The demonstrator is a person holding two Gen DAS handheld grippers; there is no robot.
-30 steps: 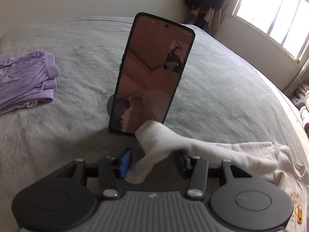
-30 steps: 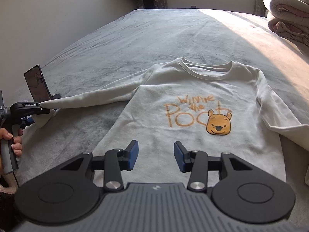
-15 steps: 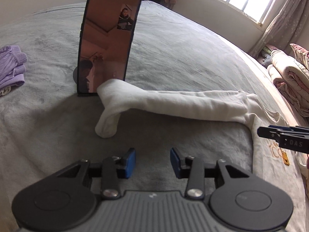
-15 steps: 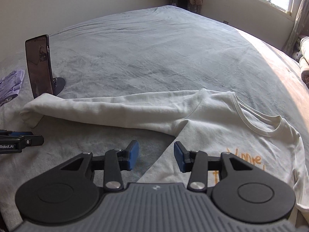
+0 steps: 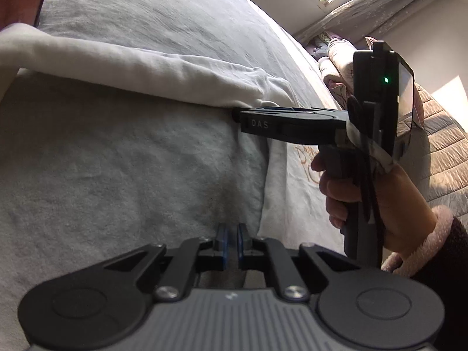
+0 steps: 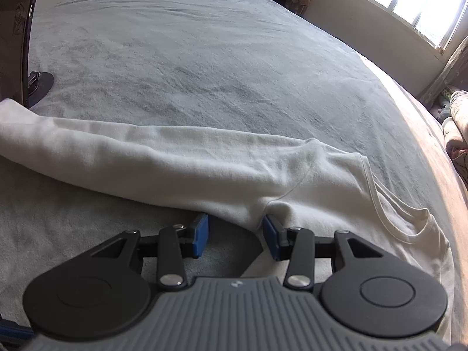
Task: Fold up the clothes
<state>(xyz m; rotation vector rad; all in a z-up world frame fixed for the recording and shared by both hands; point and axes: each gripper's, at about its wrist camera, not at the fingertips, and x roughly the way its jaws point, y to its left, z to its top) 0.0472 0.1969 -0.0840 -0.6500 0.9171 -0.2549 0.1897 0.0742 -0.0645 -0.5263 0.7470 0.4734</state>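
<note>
A white sweatshirt (image 6: 321, 181) lies flat on the grey bed, its long sleeve (image 6: 131, 152) stretched out to the left. My right gripper (image 6: 235, 235) is open, its blue pads either side of the armpit where sleeve meets body. In the left wrist view the same sleeve (image 5: 146, 67) runs across the top and the right gripper (image 5: 289, 124) shows from the side at the armpit. My left gripper (image 5: 231, 245) has its jaws nearly together low at the sweatshirt's side edge (image 5: 269, 193); the frames do not show whether cloth is between them.
A phone on a round stand (image 6: 17, 46) stands upright at the far left by the sleeve's cuff. Folded bedding (image 5: 342, 58) lies at the bed's far right under the window. The grey bedspread (image 6: 204, 58) stretches away behind the shirt.
My left gripper has swung right from the cuff to the sweatshirt's side edge and its jaws have closed. My right gripper has moved forward to the armpit and stays open.
</note>
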